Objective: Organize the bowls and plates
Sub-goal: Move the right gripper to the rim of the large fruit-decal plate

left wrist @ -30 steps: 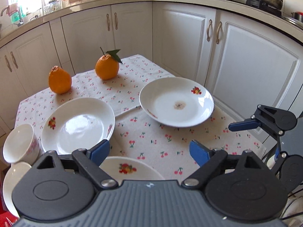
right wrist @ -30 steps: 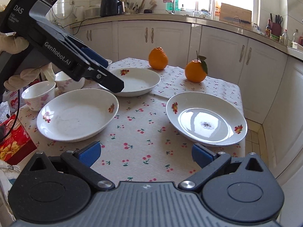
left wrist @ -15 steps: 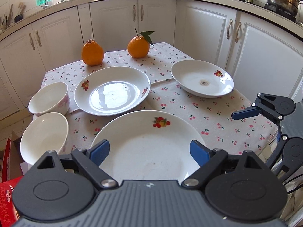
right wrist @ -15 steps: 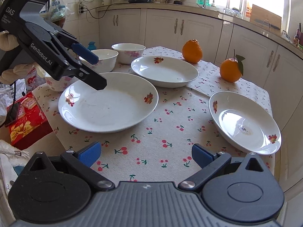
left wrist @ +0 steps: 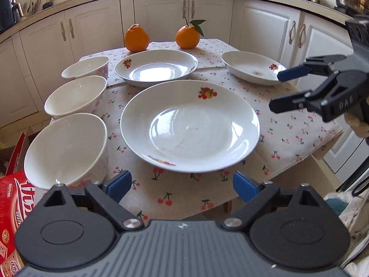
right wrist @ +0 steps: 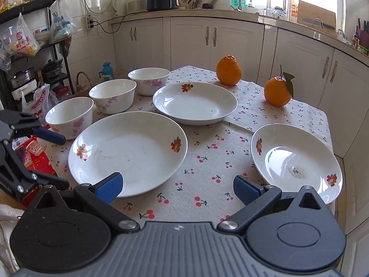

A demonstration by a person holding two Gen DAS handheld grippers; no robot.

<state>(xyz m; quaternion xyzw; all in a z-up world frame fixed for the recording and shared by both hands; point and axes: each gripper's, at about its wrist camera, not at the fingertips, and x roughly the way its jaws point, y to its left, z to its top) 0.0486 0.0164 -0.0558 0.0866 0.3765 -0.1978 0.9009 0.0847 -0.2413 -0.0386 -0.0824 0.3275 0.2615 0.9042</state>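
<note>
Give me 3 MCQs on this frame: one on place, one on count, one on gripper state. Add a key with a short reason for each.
1. Where do the two oranges sit?
A. at the far edge of the table, behind the plates
B. inside a bowl
C. on the nearest plate

2. How many bowls are on the table?
A. one
B. three
C. five

3. What state is the left gripper in?
A. shut on a plate
B. shut on a bowl
C. open, holding nothing

Key: 1 A, the oranges rest on the cloth beyond the far plate. 2 B, three bowls line up in a row. 3 C, the left gripper has its fingers spread with only cloth between them.
</note>
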